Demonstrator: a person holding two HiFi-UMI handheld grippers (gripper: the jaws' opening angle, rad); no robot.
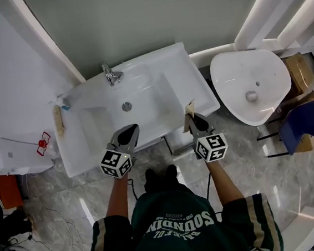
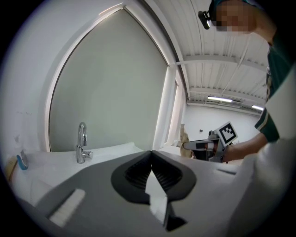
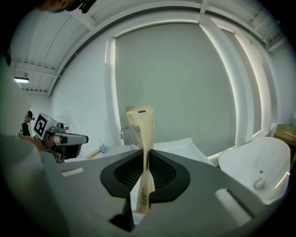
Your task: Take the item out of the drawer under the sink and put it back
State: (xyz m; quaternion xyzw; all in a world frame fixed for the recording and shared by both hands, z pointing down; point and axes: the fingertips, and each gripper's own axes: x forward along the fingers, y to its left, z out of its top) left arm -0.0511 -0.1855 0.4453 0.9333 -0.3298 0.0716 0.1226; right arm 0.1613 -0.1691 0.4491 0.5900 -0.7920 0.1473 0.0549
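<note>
A beige sachet (image 3: 141, 132) stands upright, pinched at its middle, with my right gripper (image 3: 143, 155) shut on it. In the head view that gripper (image 1: 192, 117) hovers over the right front corner of the white sink (image 1: 179, 75), the sachet (image 1: 189, 108) poking out beyond its tips. A white drawer-like frame (image 1: 177, 143) juts out from under the sink's front edge, between my two hands. My left gripper (image 1: 129, 133) hangs over the sink's front rim. Its jaws meet at the tips (image 2: 151, 152) with nothing between them. From the left gripper view I see the right gripper (image 2: 187, 145) off to the right.
A chrome tap (image 1: 110, 74) stands at the back of the basin, a toothbrush (image 1: 59, 120) on its left ledge. A white toilet bowl (image 1: 250, 87) stands close on the right, with a blue chair (image 1: 302, 122) and cardboard boxes (image 1: 299, 71) beyond. Cables lie on the marble floor (image 1: 57, 238).
</note>
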